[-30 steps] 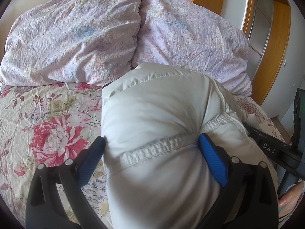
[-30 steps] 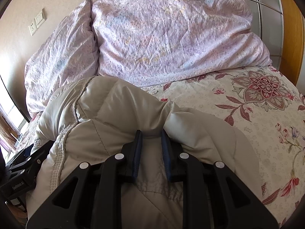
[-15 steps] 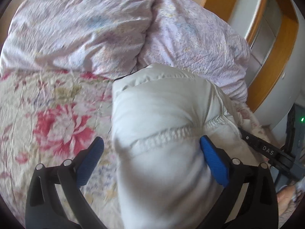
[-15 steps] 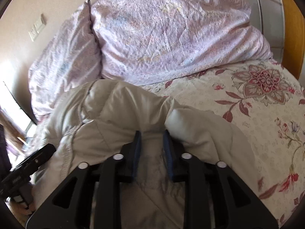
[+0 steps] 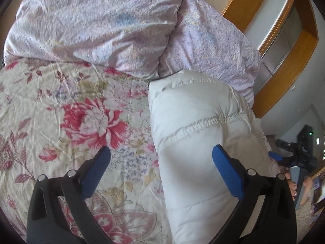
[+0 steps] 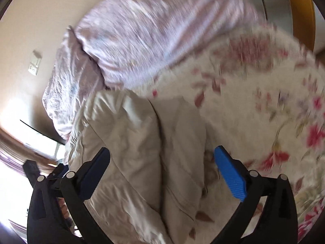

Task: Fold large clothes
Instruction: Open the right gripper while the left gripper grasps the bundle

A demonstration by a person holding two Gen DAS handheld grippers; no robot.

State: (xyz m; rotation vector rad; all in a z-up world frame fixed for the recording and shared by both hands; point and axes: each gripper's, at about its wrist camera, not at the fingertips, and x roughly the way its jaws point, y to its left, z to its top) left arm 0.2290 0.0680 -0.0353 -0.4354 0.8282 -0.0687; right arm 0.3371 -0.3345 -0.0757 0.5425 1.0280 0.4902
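Observation:
A puffy off-white padded jacket (image 5: 195,130) lies folded into a bundle on the floral bedspread (image 5: 61,122), its far end against the pillows. My left gripper (image 5: 162,170) is open wide; the jacket's left edge runs between its blue pads, and the left pad hangs over bare bedspread. In the blurred right wrist view the jacket (image 6: 126,134) fills the lower left. The jaws of my right gripper (image 6: 163,172) are opening and stand wide, a fold of jacket lying loose between the pads, not pressed. That gripper also shows as a dark tool (image 5: 294,158) past the jacket's right side.
Two crumpled lilac pillows (image 5: 97,26) (image 5: 213,44) lie across the head of the bed. A wooden cabinet frame (image 5: 284,65) stands beyond the bed's right side. A hand (image 5: 290,183) holds the other gripper. A wall switch (image 6: 34,65) sits on the beige wall.
My right gripper let go of the jacket fold it pinched and spread wide while rolling. My left gripper shifted left, so its left pad no longer touches the jacket.

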